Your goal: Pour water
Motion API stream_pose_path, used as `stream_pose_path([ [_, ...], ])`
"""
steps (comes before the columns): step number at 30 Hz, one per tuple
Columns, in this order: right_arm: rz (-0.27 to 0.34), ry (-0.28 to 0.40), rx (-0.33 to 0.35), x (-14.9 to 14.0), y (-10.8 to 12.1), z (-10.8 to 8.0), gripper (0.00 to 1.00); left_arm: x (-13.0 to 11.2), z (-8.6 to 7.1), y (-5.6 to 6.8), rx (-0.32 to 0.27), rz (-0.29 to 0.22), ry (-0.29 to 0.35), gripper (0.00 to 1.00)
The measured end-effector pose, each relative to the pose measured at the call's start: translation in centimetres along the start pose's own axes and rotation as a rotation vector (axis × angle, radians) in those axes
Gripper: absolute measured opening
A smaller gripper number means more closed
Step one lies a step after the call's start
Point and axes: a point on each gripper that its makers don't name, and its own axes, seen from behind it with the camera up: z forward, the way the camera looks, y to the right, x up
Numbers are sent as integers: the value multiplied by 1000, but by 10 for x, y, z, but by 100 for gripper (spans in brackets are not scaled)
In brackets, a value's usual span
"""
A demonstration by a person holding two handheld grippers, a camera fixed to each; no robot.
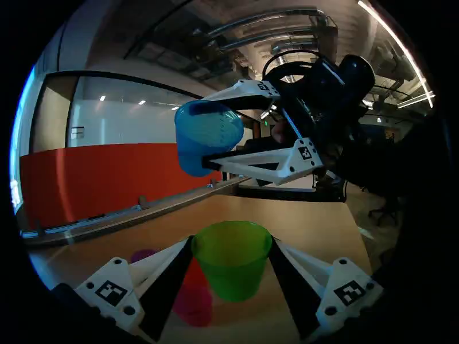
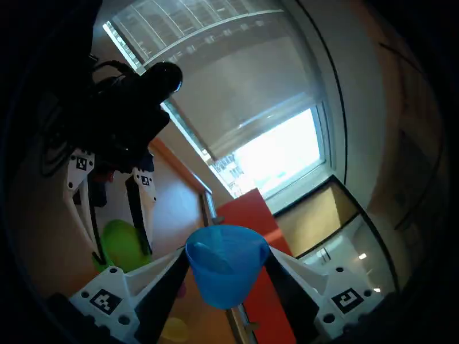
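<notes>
A blue cup (image 1: pixel 203 137), green cup (image 1: pixel 232 261), orange wall (image 1: pixel 97 183).

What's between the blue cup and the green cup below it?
Nothing but air: in the left gripper view the blue cup hangs apart above the green cup, the wooden table behind them. No water stream shows.

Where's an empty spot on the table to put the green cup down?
The wooden table is bare behind the green cup and to its right, up to the far edge. Near left is crowded: pink cups sit there.
</notes>
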Motion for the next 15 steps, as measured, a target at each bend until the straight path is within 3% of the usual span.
stream_pose_path([
  [15,-105,-17,-8,1,3,3,91,2,2,1,-5,14,-1,90],
])
